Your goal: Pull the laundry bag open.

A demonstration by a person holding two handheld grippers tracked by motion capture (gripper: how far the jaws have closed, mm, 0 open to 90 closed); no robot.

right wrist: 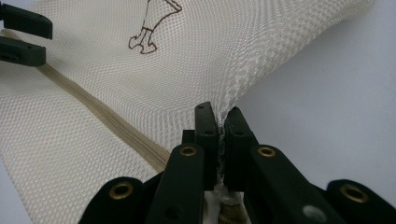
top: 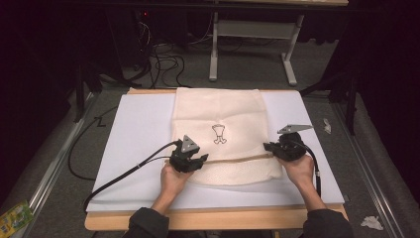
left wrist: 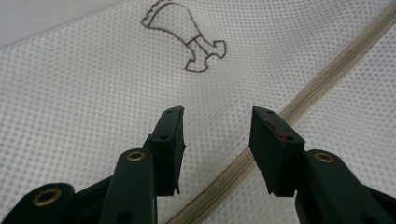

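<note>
White padding (top: 138, 148) covers the table (top: 213, 220), whose wooden rim shows along the near edge, and a cream mesh bag (top: 218, 114) lies flat down the middle of it, with dark floor, cables and a grey stand beyond the far edge. On the bag a small brown outline drawing (top: 219, 134) sits ahead of both pairs of jaws, and a beige zipper (top: 237, 158) crosses the bag from side to side near its near end. The left gripper (top: 190, 161) rests at the bag's left edge over the zipper; in the left gripper view its jaws stand apart with nothing between them, the mesh lying just beyond their tips, the zipper (left wrist: 299, 107) running diagonally past the right-hand jaw and the drawing (left wrist: 187, 42) farther ahead. The right gripper (top: 271, 147) is at the bag's right edge, where the zipper ends; in the right gripper view its jaws are pressed together on a pinched fold of the mesh bag (right wrist: 224, 60), which rises into a small ridge from the tips. To the right of those jaws lies bare white padding (right wrist: 327, 93); to their left the zipper (right wrist: 107, 121) stretches away toward the left gripper (right wrist: 28, 39). Wide bare padding flanks the bag on both sides.
</note>
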